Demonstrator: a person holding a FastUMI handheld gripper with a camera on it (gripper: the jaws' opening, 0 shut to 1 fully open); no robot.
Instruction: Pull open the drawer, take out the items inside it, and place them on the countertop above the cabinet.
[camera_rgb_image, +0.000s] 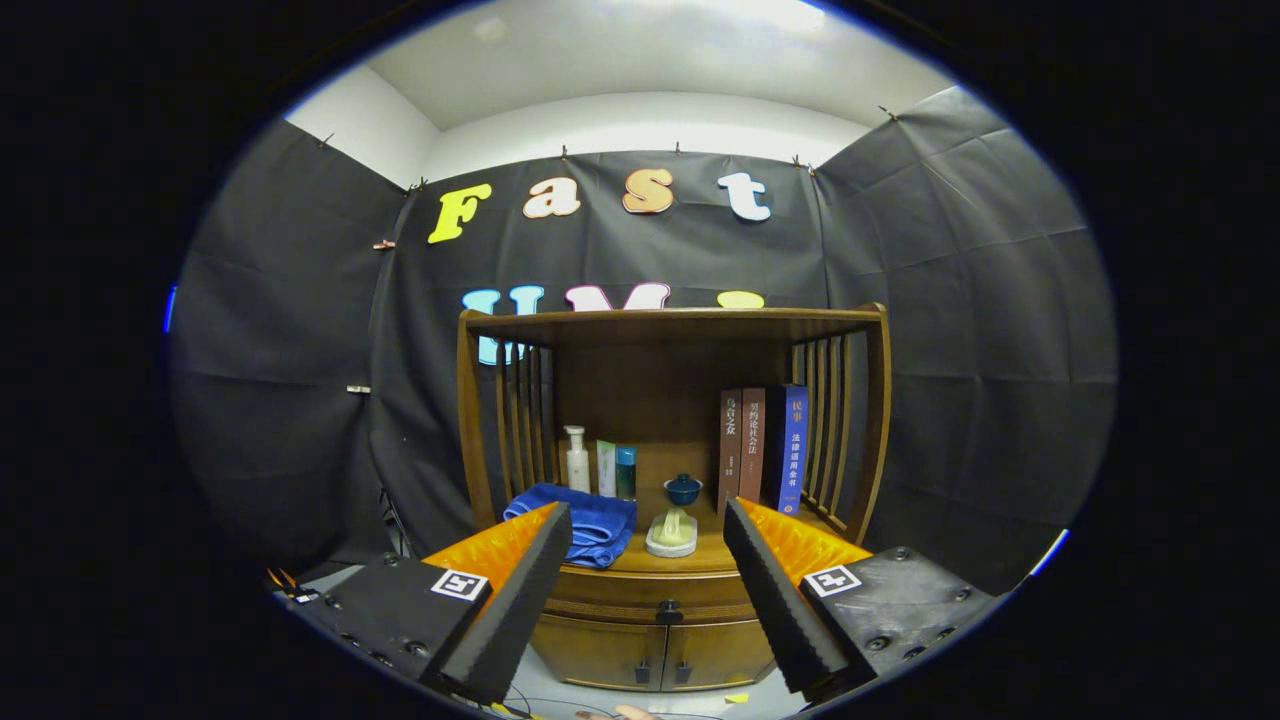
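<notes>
My gripper (648, 590) is spread wide and grasps nothing, well back from the brown wooden cabinet (660, 640). Its drawer (650, 595) sits flush between my fingers, a small dark knob (668, 611) at its middle; the contents are hidden. On the counter (700, 553) lie a folded blue towel (590, 520) and a pale dish (672, 535). Any pull should grip the knob squarely and run straight back.

Gripper (648, 520): jaws spread apart, ridged inner faces; behind each jaw a black screwed housing bearing one square black-and-white marker.
</notes>
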